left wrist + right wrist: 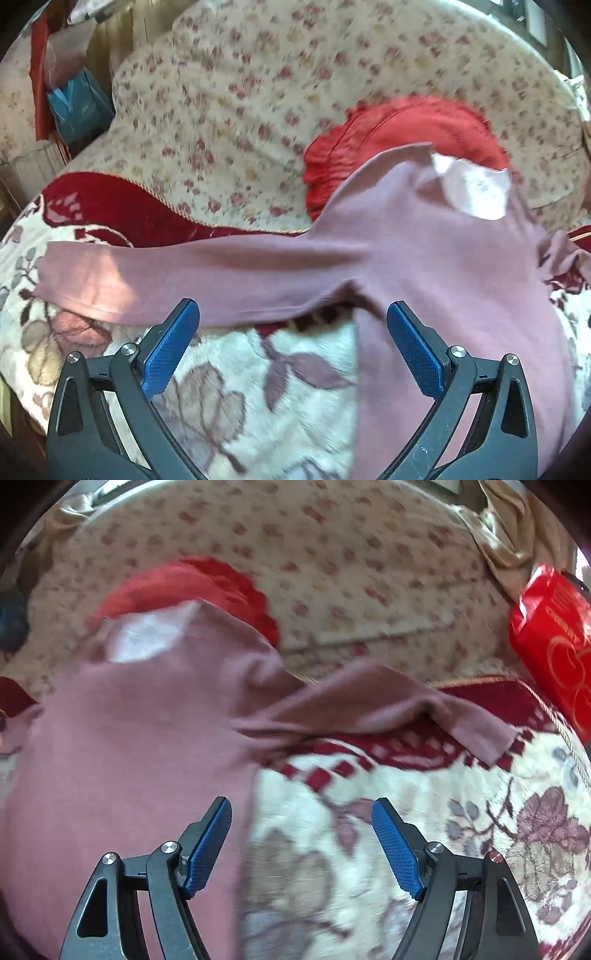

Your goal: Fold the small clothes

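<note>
Two grippers hang over a small pink top [424,258], and both have their jaws wide apart with nothing in them. The top lies spread out on a flowery blanket [277,387] on a bed, with its body flat and its neck pointing away from the cameras. A white tag [472,192] shows at the neck. I think it is laid flat like this so that it is easy to fold.

The left gripper [293,315] is near the left sleeve [166,277], which sticks straight out to the side. One blue pad [413,354] sits over the edge of the body. The right gripper [301,814] is by the other edge of the body, and the right sleeve [388,709] lies a bit bent and crumpled beyond it.

A red ruffled piece of clothing [399,129] lies under the neck of the top, and a shiny red bag [550,638] sits far off to the right.

No fold is made yet. I guess the sleeves get folded in first, so each gripper waits by its own side.
</note>
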Tool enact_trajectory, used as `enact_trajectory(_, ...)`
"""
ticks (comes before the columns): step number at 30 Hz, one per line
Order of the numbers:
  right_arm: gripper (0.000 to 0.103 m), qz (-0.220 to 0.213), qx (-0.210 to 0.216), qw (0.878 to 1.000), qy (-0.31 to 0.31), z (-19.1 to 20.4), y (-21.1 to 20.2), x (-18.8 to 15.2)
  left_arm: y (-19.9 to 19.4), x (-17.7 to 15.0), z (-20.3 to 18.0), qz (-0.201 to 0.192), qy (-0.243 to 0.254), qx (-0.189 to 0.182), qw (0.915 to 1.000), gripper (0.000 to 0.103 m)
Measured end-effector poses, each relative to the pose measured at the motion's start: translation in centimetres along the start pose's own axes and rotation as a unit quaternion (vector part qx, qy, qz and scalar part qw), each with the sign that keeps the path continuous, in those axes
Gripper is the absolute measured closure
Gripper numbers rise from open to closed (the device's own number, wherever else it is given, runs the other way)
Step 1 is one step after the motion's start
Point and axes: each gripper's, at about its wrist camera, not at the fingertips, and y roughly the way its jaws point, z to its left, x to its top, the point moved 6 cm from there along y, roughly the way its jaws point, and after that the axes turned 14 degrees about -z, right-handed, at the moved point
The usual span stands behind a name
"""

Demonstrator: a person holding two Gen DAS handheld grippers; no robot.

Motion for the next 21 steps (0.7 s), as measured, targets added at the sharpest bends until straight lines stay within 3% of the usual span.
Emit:
enact_trajectory(4, 0.026, -0.008, 0.036, 0.999, 0.020, 3.7, -2.2, 1.4, -2.7, -0.4, -1.8, -0.014, -0.003, -0.007, 0.9999, 0.001)
enact_trajectory(9, 0.026, -0.006, 0.040, 0.999, 0.003, 6.3, -3.1, 1.2, -4.2, -1.7, -4.6, -0.016, 0.024, 0.000, 0.9996, 0.001)
enact_trajectory(21, 0.026, 0.000, 0.034, 0.999, 0.012, 7.0, -3.4, -0.5, -5.1, -3.7, -8.6, -0.014, 0.051, -0.010, 0.9985, 0.001)
